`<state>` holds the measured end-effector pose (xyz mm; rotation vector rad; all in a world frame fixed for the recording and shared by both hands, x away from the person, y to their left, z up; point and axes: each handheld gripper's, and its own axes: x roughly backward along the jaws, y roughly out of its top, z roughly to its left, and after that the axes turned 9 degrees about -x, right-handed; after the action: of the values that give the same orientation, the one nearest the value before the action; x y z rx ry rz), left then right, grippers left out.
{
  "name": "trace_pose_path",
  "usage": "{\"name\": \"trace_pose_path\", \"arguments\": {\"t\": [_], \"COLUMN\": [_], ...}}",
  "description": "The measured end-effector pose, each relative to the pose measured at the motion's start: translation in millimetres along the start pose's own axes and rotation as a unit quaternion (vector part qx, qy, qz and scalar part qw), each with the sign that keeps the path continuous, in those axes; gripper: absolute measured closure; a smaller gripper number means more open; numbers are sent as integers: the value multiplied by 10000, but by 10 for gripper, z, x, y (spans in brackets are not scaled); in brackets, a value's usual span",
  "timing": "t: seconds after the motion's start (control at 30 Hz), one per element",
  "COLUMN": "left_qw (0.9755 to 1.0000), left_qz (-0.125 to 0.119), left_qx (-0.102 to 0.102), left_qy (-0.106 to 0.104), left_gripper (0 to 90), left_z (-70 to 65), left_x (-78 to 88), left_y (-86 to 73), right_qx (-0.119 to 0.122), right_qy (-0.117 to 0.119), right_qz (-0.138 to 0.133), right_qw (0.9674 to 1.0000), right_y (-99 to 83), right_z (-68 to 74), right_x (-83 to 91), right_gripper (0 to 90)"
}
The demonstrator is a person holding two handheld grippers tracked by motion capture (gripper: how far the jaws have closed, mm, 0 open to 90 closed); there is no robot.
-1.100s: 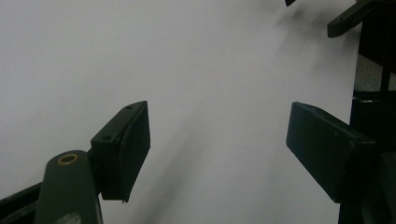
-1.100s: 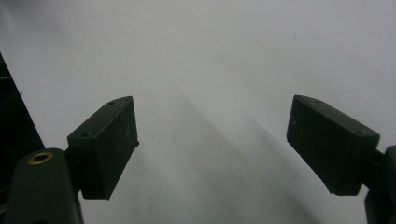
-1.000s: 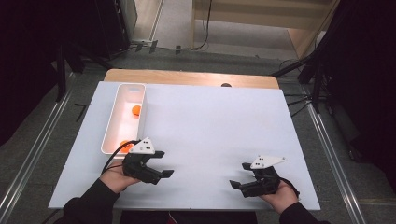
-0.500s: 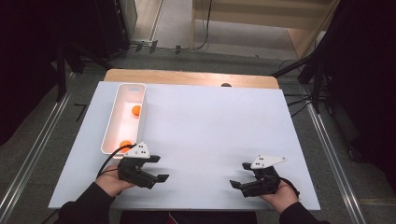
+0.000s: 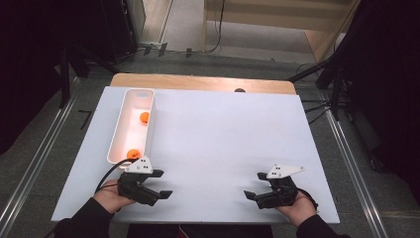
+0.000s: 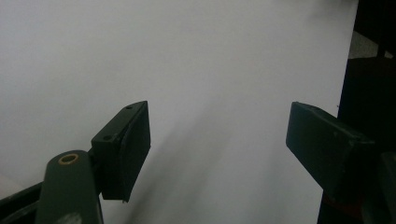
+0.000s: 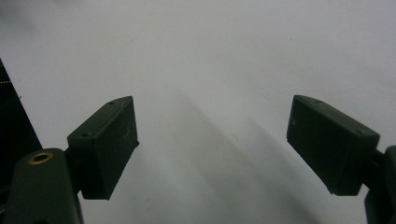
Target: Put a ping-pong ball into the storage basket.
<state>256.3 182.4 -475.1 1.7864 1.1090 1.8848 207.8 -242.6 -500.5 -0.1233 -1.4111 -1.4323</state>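
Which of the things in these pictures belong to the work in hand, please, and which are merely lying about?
Belonging to the work:
- left gripper, open, holding nothing
- right gripper, open, holding nothing
- two orange balls
- white tray that holds them

Lying about:
- white table
- wooden board at its far edge
- small dark round thing on that board

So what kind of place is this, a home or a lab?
Likely a lab or recording studio: a white-covered work table ringed by black curtains, metal floor rails, and a long white plastic bin holding two small orange balls.
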Motion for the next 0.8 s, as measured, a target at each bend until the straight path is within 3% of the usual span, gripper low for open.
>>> {"name": "trace_pose_path", "arguments": {"t": [0.8], "left_qw": [10000], "left_qz": [25], "left_qx": [-54], "left_qy": [-71], "left_gripper": [224], "left_z": [-24], "left_x": [30], "left_y": [-53], "right_qx": [25], "right_qy": [4], "right_qz": [27], "right_qw": [10000], "right_y": [-1], "right_z": [2], "right_x": [-2], "right_gripper": [149]}}
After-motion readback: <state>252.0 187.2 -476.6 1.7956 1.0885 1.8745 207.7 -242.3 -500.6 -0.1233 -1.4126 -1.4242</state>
